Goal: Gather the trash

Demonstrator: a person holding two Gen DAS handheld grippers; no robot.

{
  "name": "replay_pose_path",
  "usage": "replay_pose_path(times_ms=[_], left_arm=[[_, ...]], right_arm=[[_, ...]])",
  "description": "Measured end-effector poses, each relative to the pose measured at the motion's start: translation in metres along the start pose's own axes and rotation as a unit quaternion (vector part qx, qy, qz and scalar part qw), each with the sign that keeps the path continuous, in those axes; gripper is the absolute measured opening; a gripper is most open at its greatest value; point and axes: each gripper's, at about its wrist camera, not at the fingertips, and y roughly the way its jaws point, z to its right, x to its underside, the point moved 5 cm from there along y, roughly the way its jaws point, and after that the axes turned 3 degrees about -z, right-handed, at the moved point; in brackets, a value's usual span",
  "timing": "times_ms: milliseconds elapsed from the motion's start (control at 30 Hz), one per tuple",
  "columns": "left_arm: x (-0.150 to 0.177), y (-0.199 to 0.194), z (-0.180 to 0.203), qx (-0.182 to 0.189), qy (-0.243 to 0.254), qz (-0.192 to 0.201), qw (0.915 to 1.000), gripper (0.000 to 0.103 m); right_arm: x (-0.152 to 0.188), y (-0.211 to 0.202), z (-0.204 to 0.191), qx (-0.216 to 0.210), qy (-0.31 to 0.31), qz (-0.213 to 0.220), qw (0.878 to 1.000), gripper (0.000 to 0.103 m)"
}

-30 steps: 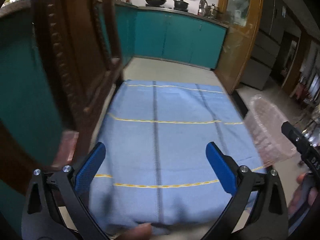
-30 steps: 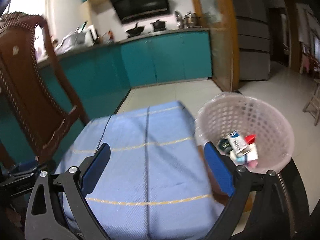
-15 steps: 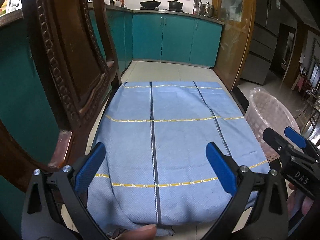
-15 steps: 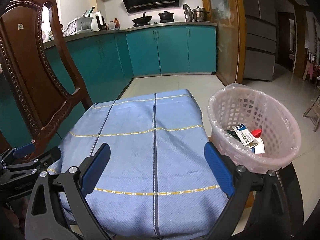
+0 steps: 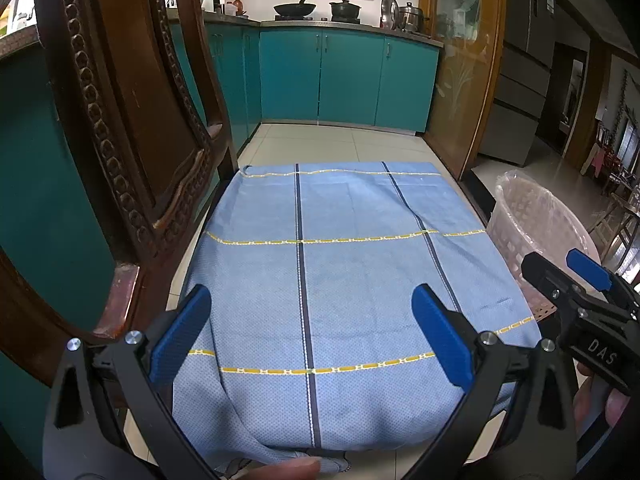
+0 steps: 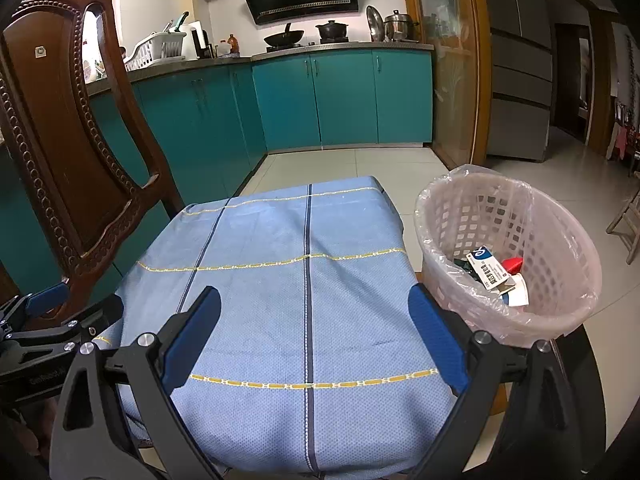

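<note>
Trash (image 6: 496, 276) lies in the bottom of the lined basket (image 6: 560, 312), which stands just right of the cloth (image 6: 280, 280) covering the table. Both grippers hover above the cloth's near edge, jaws spread wide and empty: the right gripper (image 6: 314, 334) near the basket, the left gripper (image 5: 312, 336) near the chair (image 5: 132, 128). Cabinets (image 6: 344, 96) line the far wall.

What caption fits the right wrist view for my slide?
Open right gripper above the blue checked tablecloth, beside the pink lattice plastic-lined waste basket holding collected trash.
</note>
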Motion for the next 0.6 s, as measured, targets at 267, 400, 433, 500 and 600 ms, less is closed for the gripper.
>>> replay_pose_path(times_ms=[267, 400, 433, 500, 600], left_arm=[[0.0014, 0.0004, 0.0018, 0.002, 0.003, -0.003, 1.0, 0.1], [0.0012, 0.0, 0.0016, 0.001, 0.001, -0.002, 1.0, 0.1], [0.001, 0.0001, 0.0012, 0.002, 0.0, -0.001, 1.0, 0.1], [0.0013, 0.0001, 0.0015, 0.001, 0.001, -0.001, 1.0, 0.1], [0.0018, 0.0004, 0.0013, 0.003, -0.001, -0.003, 1.0, 0.1]], right_arm=[[0.0, -0.0003, -0.0008, 0.001, -0.001, 0.0, 1.0, 0.093], [0.0007, 0.0006, -0.0014, 0.001, -0.001, -0.002, 1.0, 0.093], [0.0005, 0.0006, -0.0019, 0.001, -0.002, -0.002, 1.0, 0.093], [0.0002, 0.0008, -0.0022, 0.001, -0.002, -0.002, 1.0, 0.093], [0.0004, 0.0009, -0.0023, 0.002, -0.002, -0.002, 1.0, 0.093]])
